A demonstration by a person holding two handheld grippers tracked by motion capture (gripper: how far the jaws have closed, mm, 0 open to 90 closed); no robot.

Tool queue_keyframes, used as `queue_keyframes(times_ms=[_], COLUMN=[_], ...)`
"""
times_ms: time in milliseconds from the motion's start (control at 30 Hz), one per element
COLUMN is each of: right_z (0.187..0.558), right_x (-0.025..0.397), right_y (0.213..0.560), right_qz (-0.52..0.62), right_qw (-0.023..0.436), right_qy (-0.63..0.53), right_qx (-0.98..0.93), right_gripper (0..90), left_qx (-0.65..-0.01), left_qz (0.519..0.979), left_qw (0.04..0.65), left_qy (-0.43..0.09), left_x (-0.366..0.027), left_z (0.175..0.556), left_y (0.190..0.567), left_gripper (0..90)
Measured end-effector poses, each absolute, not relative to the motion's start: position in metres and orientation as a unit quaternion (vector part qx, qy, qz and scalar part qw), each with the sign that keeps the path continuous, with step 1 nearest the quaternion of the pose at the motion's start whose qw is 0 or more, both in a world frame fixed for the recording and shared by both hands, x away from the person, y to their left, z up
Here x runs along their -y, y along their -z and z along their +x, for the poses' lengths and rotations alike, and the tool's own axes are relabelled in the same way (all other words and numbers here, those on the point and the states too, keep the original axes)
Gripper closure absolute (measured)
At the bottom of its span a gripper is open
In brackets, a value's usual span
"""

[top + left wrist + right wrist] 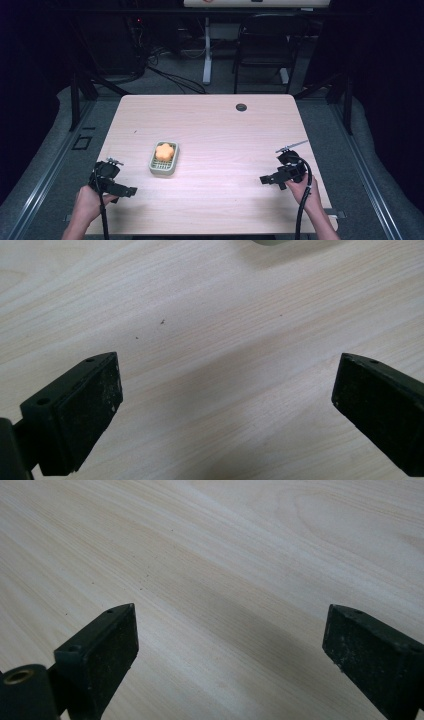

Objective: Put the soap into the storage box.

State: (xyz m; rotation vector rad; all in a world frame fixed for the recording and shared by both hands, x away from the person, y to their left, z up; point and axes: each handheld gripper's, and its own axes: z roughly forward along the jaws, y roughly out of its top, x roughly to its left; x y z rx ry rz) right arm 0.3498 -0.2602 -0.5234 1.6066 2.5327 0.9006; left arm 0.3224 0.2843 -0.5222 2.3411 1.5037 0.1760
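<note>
**A:** Status on the grippers?

**B:** Left gripper point(131, 191) sits at the near-left corner of the pale wood-grain table point(225, 125), held in the person's left hand point(89, 204). Jaws spread wide, nothing between them. In the left gripper view point(225, 405) there is just bare tabletop in the gap.

**A:** Right one?

**B:** Right gripper point(264, 180) is at the near-right side, in the right hand point(306, 192), with the jaws pointing left toward the table's middle. Also wide apart and empty. The right gripper view point(230, 650) has bare wood between the black jaws, with a soft shadow under them.

**A:** Where's the object?

**B:** The orange flower-shaped soap point(164, 151) is lying in a pale green rectangular slotted soap dish point(161, 169). The dish is on the table left of centre, near the left gripper, up and to its right, not touching it. It is well apart from the right gripper.

**A:** Does the left gripper view catch the dish?

**B:** There is a pale edge at the top of that view casting a shadow on the wood. It is probably the dish, but too cropped to be sure.

**A:** Anything else on the table?

**B:** A dark round grommet hole point(241, 107) near the far edge, right of centre. Beyond the table stand a black chair point(265, 42) and a white table leg point(207, 50), on a grey floor.
</note>
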Motion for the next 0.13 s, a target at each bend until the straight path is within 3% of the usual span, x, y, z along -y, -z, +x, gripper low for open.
queue_keyframes(times_ms=[133], right_z=[0.3511], right_x=[0.2615], right_y=[0.5232], right_qz=[0.506], right_qw=[-0.002], right_qy=[-0.282], right_qx=[-0.815], right_gripper=[7.4], left_qx=[-0.530], left_qz=[0.827], left_qw=[0.178], left_qy=[-0.062], left_x=[-0.2829], left_z=[0.3239], left_y=[0.5229], left_gripper=[0.2])
